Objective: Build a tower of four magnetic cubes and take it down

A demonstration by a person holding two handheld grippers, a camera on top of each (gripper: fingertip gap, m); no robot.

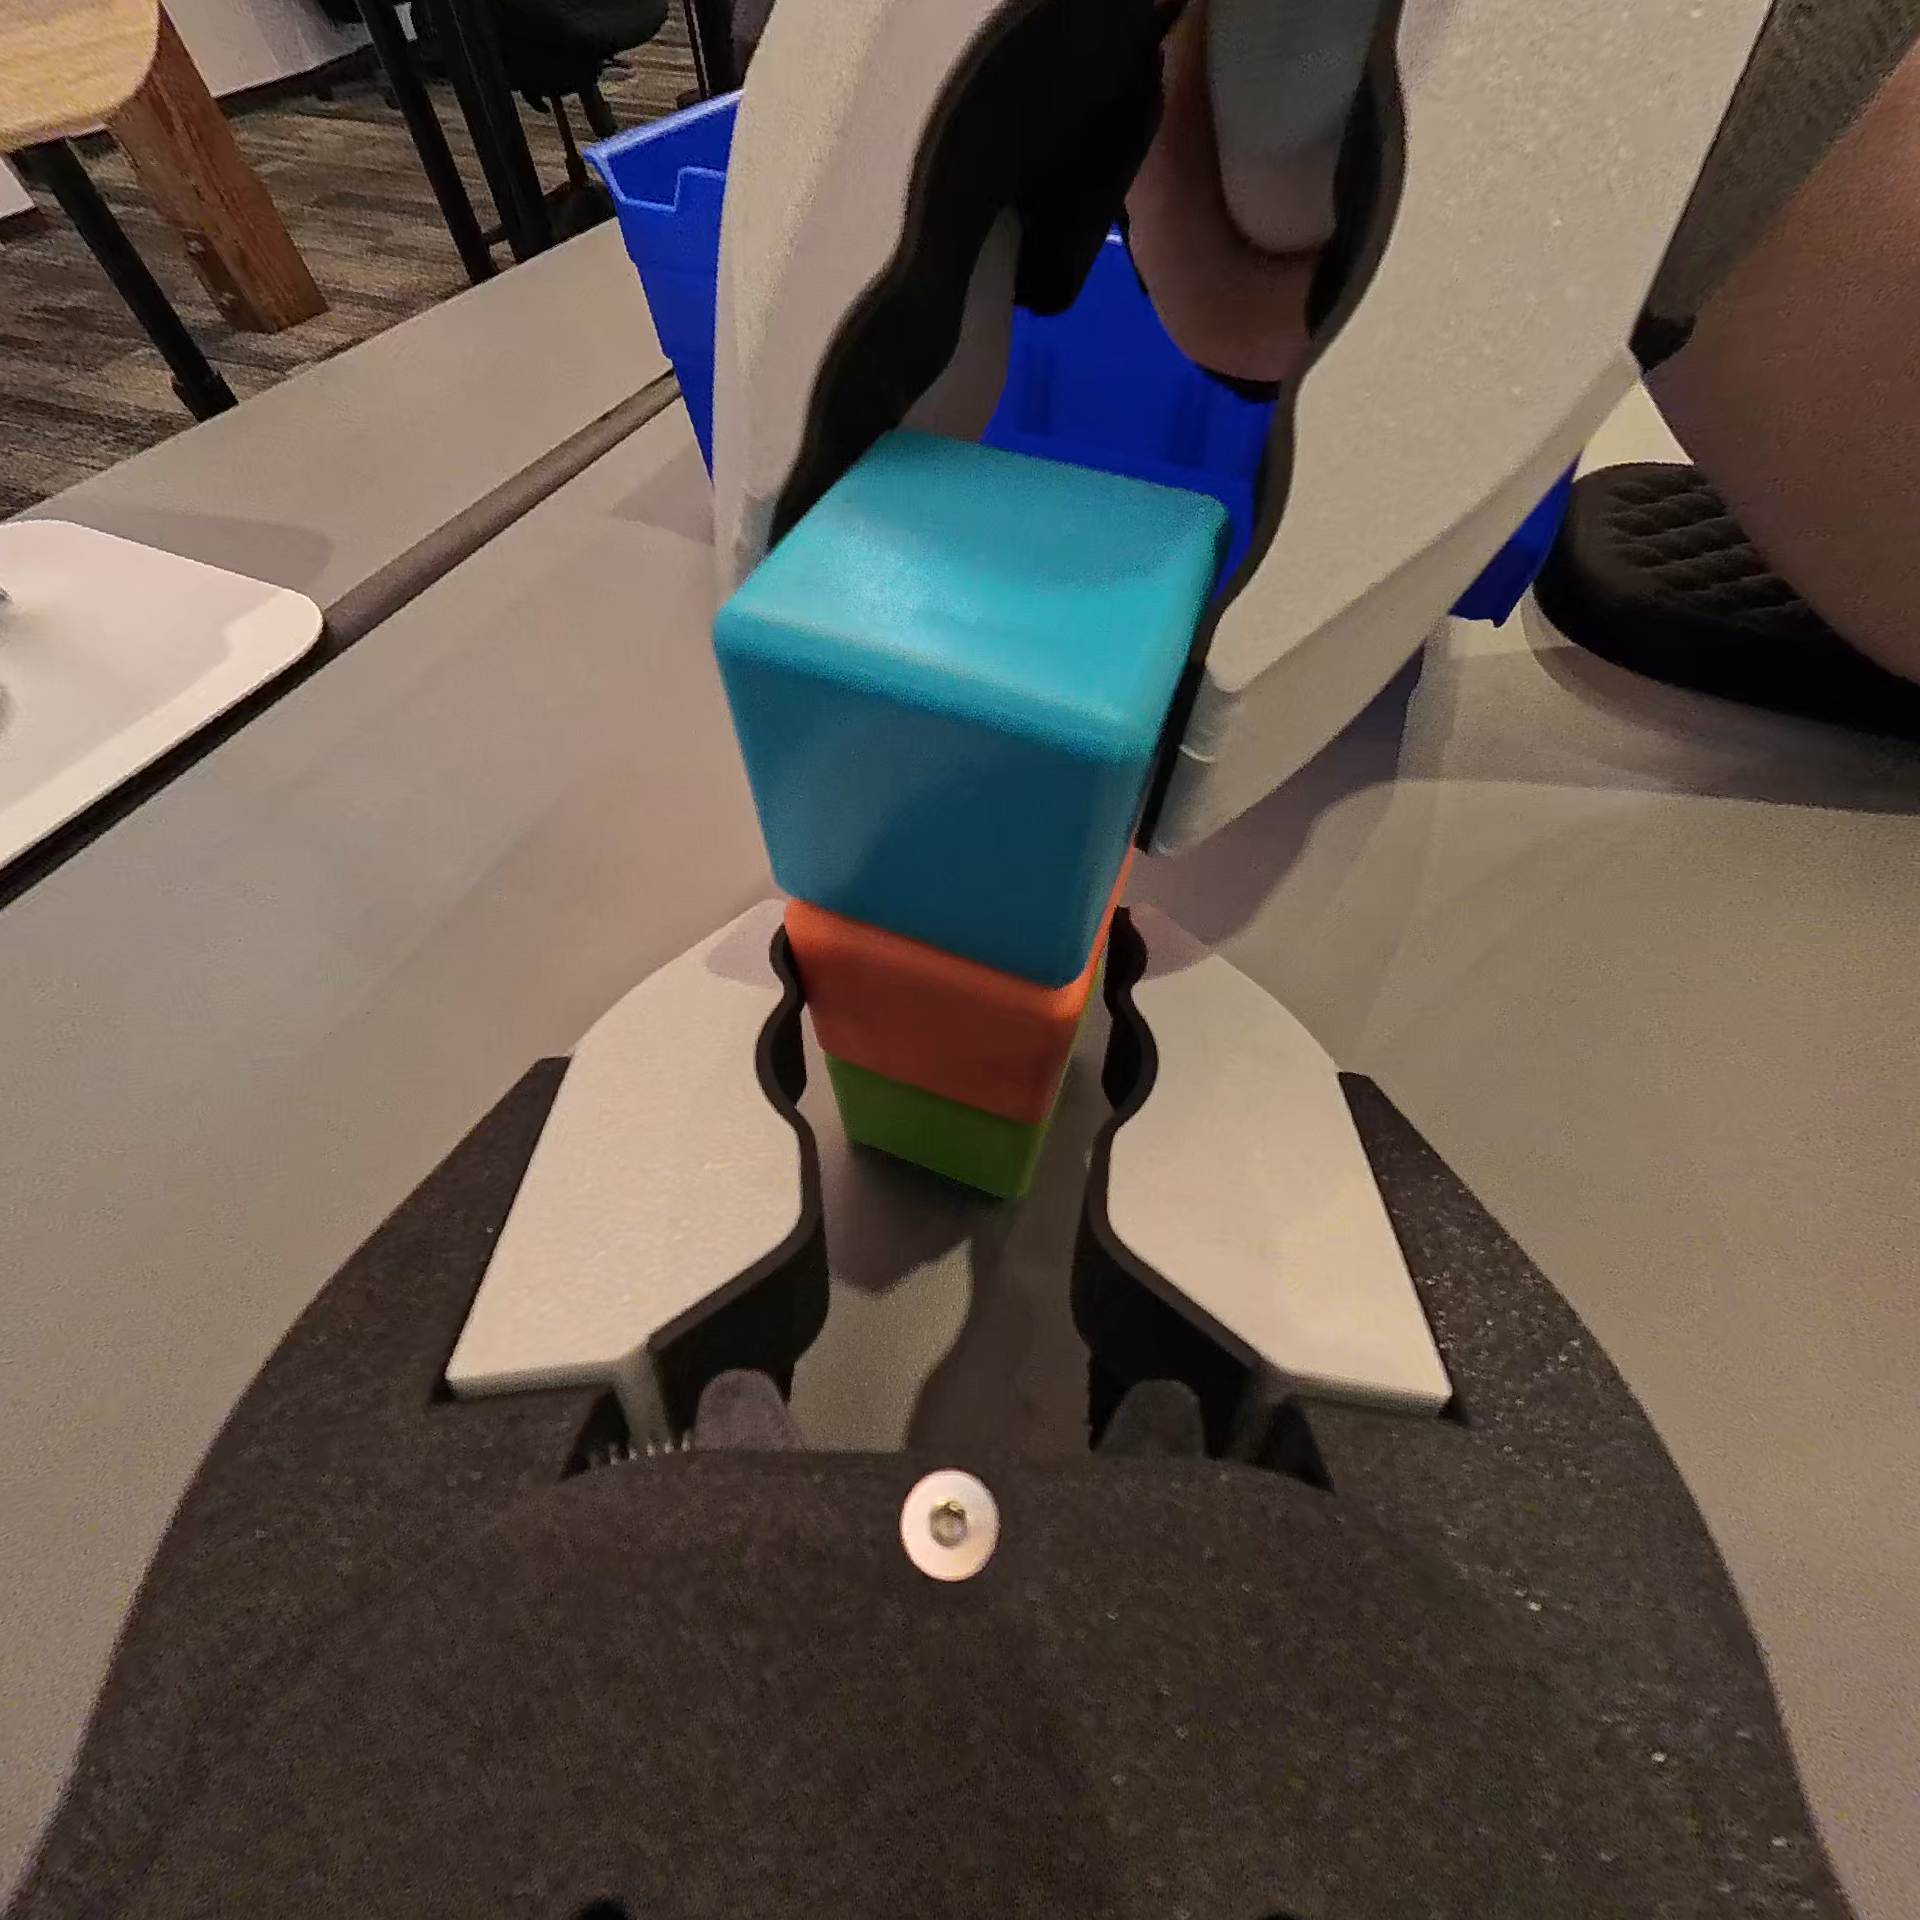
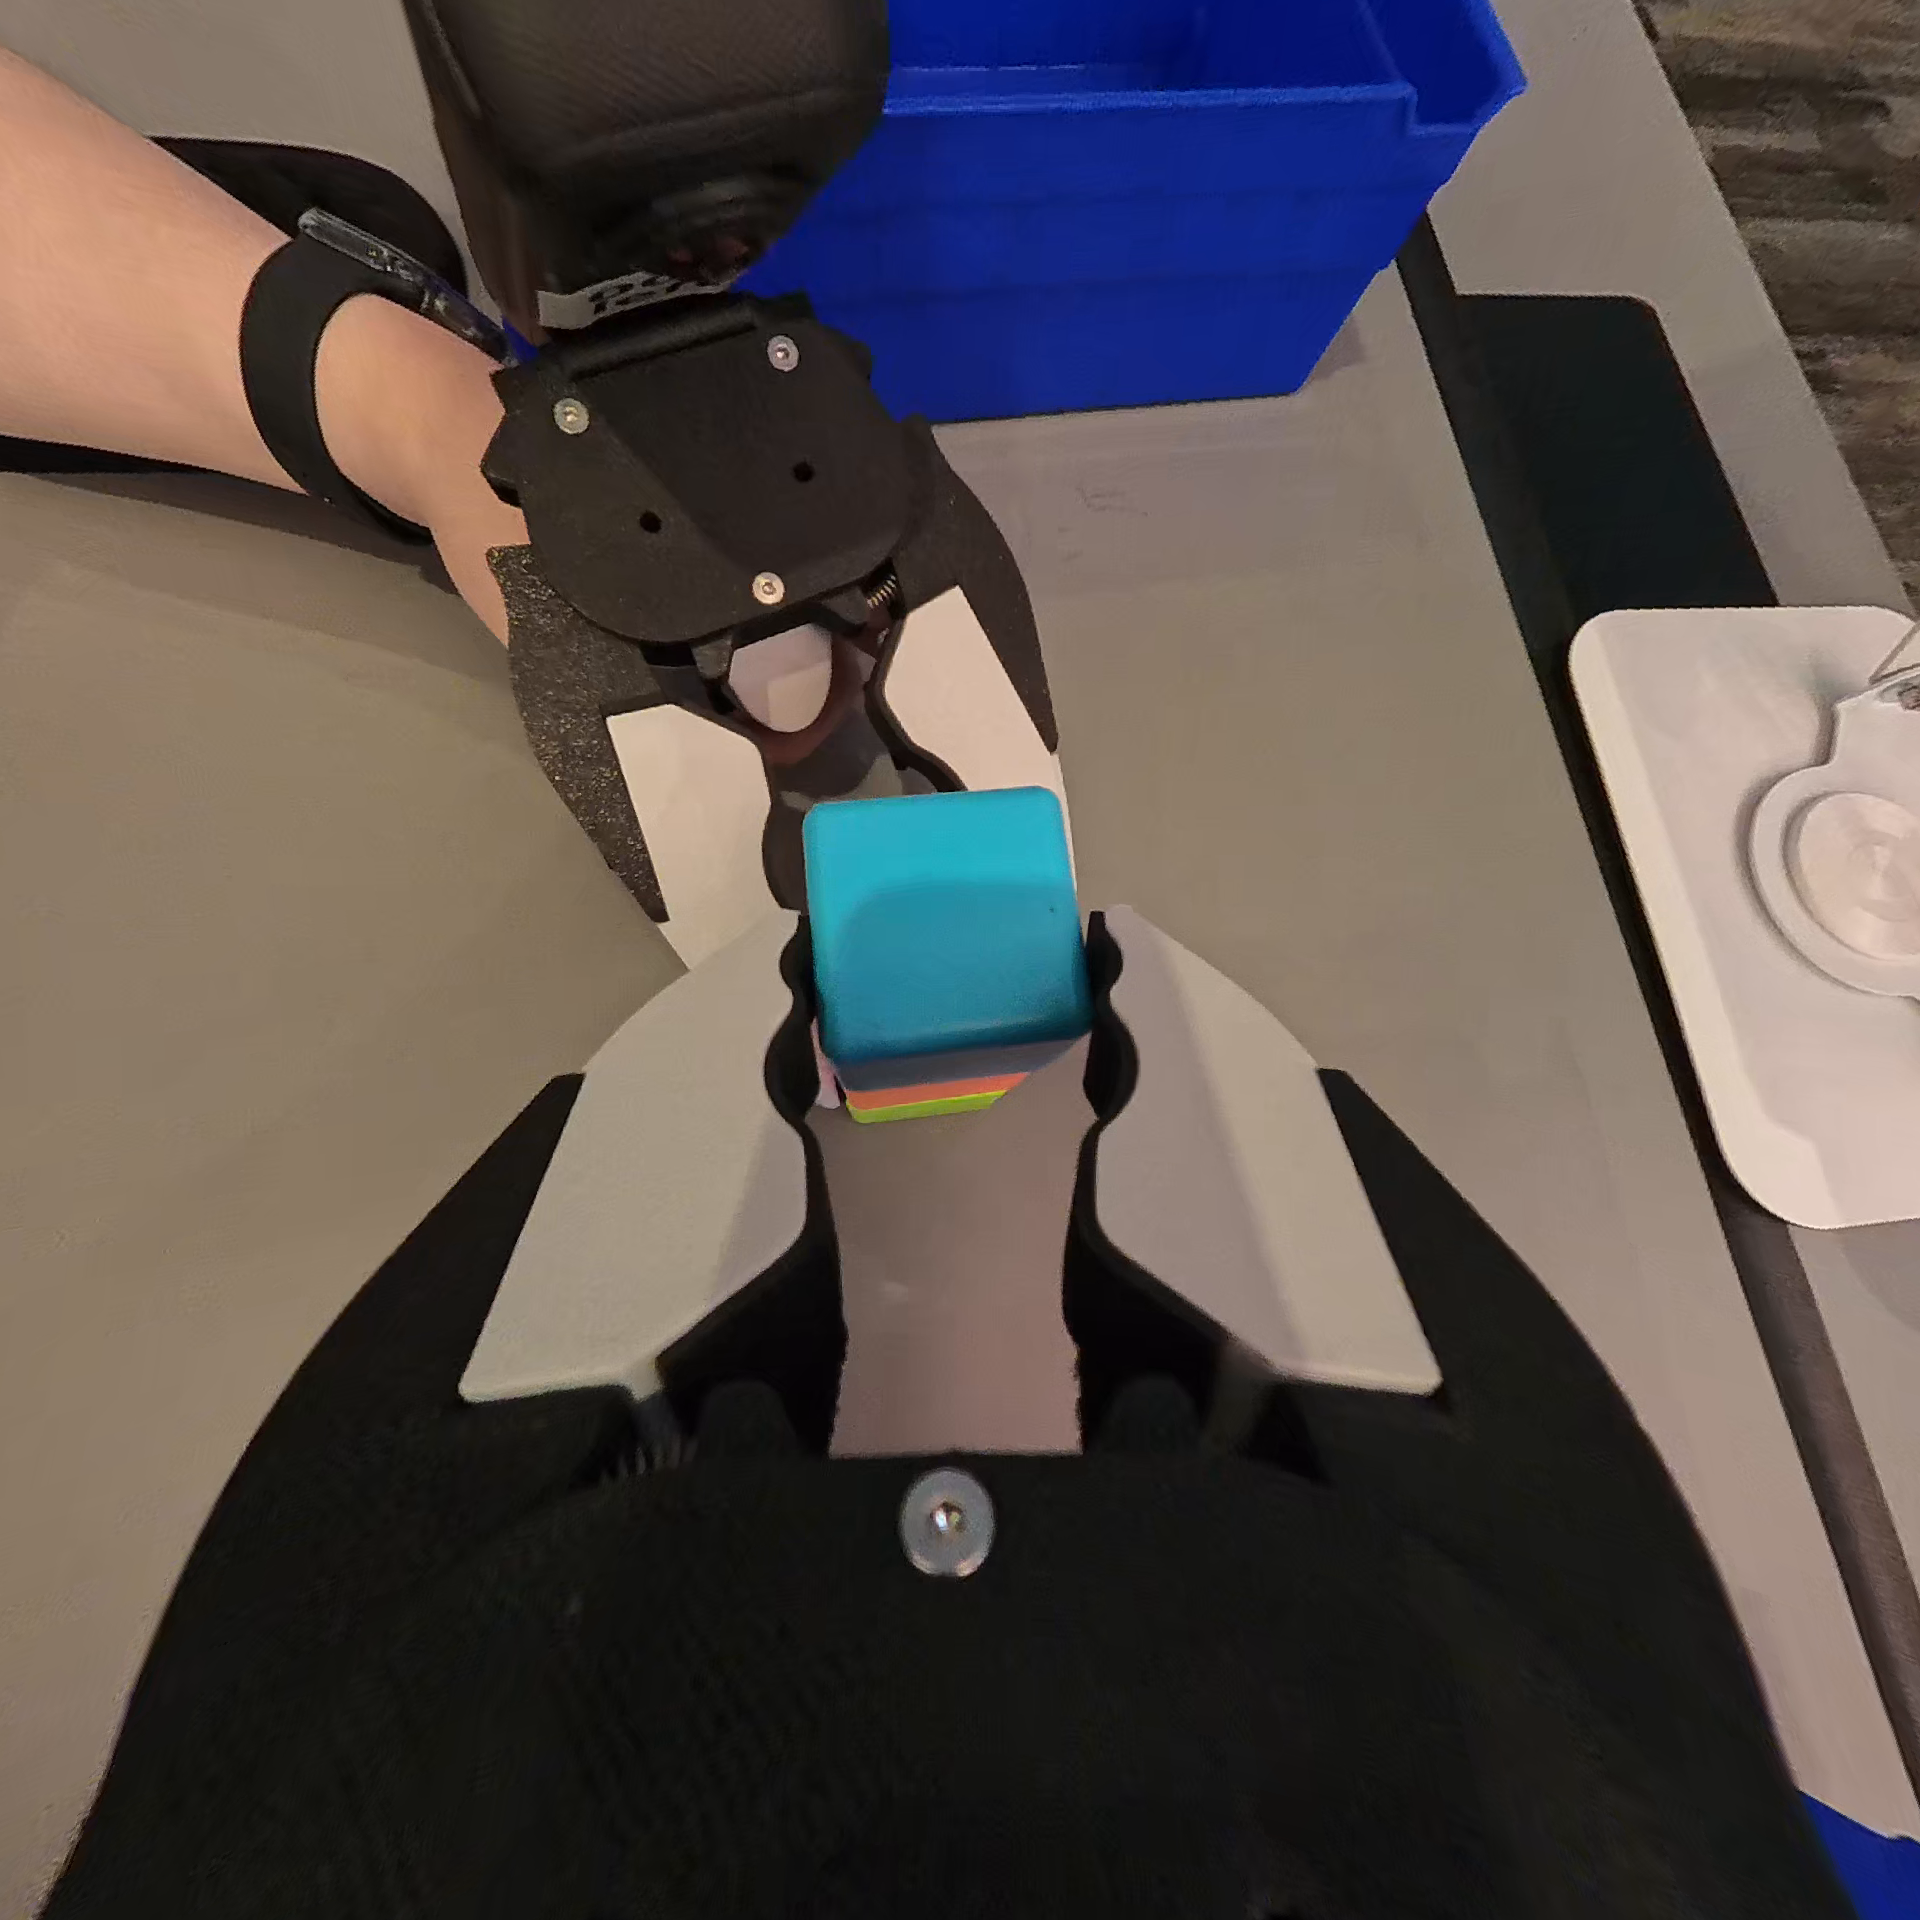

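Note:
A tower stands on the grey table (image 1: 416,831): a green cube (image 1: 935,1138) at the bottom, an orange cube (image 1: 935,1029) on it, and a teal cube (image 1: 956,707) on top, slightly askew. My left gripper (image 1: 954,987) is low, with its jaws closed on the orange cube's sides. My right gripper (image 2: 945,977) comes from above and is shut on the teal cube (image 2: 935,914). Thin strips of the orange cube (image 2: 925,1088) and the green cube (image 2: 914,1112) show below it. I cannot tell whether the teal cube still touches the orange one.
A blue bin (image 2: 1091,208) stands just behind the tower. A white pad (image 2: 1714,935) lies off to one side of the table. A black wrist rest (image 1: 1683,592) lies under the person's arm. A wooden stool (image 1: 156,135) stands beyond the table. One gripper's finger ends stand about 5 centimeters off the other's.

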